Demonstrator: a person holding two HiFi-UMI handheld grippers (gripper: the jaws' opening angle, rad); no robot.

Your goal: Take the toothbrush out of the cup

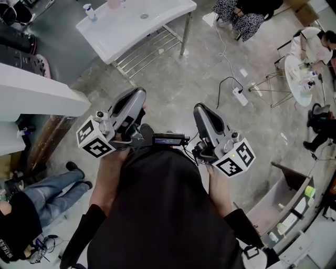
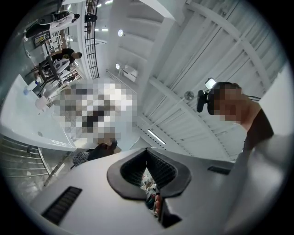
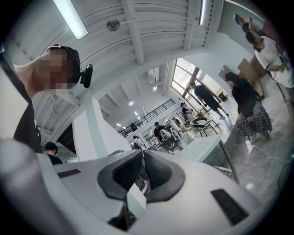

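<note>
A white washbasin table stands ahead of me on the far side of the floor. At its back edge a pinkish cup shows, cut off by the frame, so I cannot tell whether a toothbrush is in it. My left gripper and my right gripper are held side by side in front of my chest, well short of the table. In the left gripper view the left gripper has its jaws together with nothing between them. The right gripper looks the same in its own view.
A small pump bottle stands on the table's left corner, with a metal rack underneath. A power strip and its cable lie on the stone floor. A white counter is at the left, a person's legs below it. People sit at a round table on the right.
</note>
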